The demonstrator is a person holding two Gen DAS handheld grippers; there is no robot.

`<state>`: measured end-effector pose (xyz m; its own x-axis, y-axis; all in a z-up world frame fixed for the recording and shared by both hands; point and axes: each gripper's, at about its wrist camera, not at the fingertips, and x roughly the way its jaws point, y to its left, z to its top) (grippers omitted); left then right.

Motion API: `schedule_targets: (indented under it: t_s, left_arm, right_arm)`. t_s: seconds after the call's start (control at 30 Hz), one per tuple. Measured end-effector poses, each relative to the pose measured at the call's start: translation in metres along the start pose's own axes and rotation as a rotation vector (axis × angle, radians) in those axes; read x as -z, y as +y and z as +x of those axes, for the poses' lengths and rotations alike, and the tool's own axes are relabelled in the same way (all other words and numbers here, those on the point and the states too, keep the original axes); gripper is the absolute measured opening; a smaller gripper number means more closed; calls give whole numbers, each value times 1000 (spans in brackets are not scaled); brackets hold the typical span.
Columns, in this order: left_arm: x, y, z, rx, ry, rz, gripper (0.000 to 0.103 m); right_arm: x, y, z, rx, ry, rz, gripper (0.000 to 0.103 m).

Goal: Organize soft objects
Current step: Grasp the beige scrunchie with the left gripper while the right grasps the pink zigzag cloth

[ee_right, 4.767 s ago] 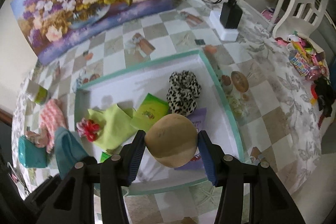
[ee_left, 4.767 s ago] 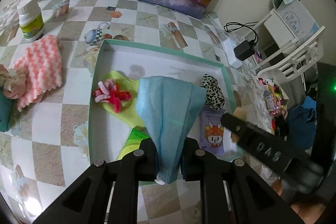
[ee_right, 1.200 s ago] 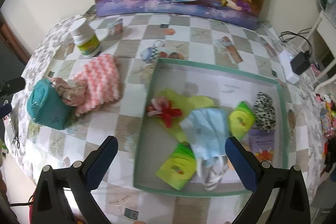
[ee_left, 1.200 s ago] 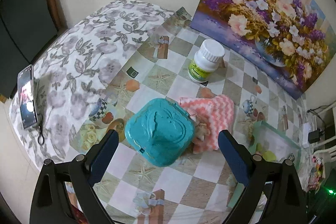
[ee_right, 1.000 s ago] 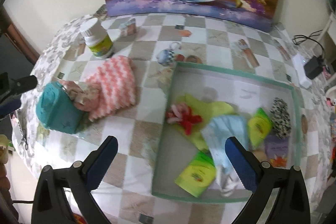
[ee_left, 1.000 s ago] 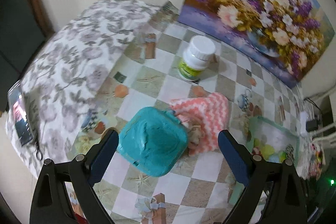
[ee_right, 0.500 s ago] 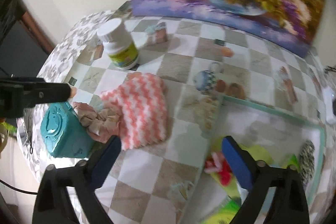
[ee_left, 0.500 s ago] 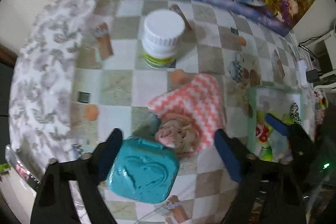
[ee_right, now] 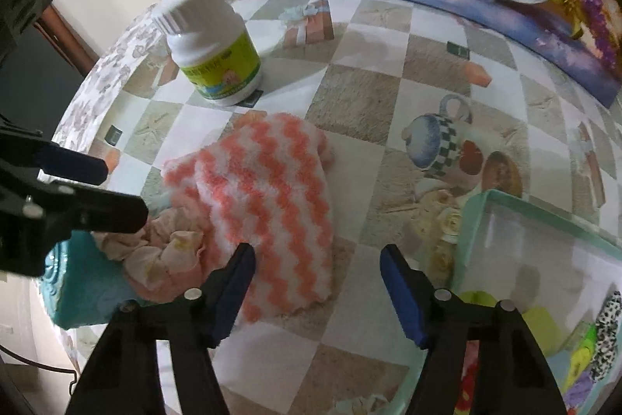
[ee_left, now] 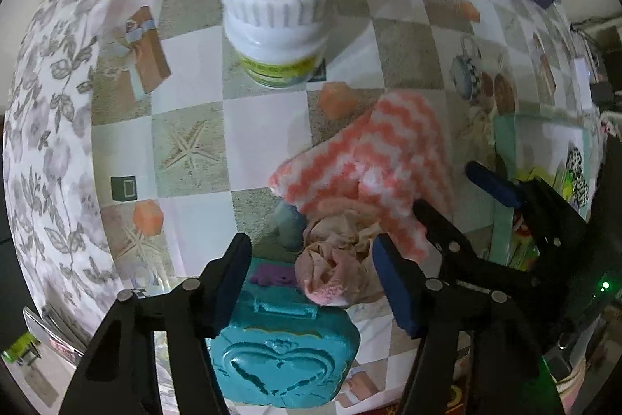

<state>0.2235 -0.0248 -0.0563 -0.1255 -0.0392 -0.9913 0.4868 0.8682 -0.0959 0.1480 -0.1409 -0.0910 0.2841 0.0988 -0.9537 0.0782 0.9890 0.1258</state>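
Pink scrunchie (ee_left: 339,259) against striped cloth (ee_right: 268,193)

The tray (ee_right: 472,216) is cut off at the right wrist view's edge.

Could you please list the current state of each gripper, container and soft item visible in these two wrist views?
left gripper: open, poised around the pink scrunchie
right gripper: open, empty, over the towel's edge
pink scrunchie: crumpled, lying partly on the teal case
coral striped towel: loosely folded on the table
teal case: closed
white bottle: upright, capped
green-rimmed tray: open-topped, holding items
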Motion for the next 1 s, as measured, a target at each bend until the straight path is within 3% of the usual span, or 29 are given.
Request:
schedule_targets:
  t_s: [0.07,0.3,0.37,0.53,0.67,1.0]
  left_arm:
    - [-3,-5,3,-7,26,24,58]
    - [-5,-23,11,-79,56,87,54]
    - [-6,-28,12,-86,61,103,39]
    - [-5,-41,17,-101,62,147,24]
    - [-3,-42,19,-114,50,156,15]
    - [-8,-30,15,-133,-25,107,11]
  right_arm:
    - [-1,2,5,-8,6,0,60]
    - [-4,9,10,-17,-10,-17,42]
    - [-4,12,10,-6,-16,-30,34]
    - [-3,17,13,-7,-25,-34,18]
    - [-3,7,11,-9,-29,-7,14]
    - [-3,-23,3,18,-35,60,12]
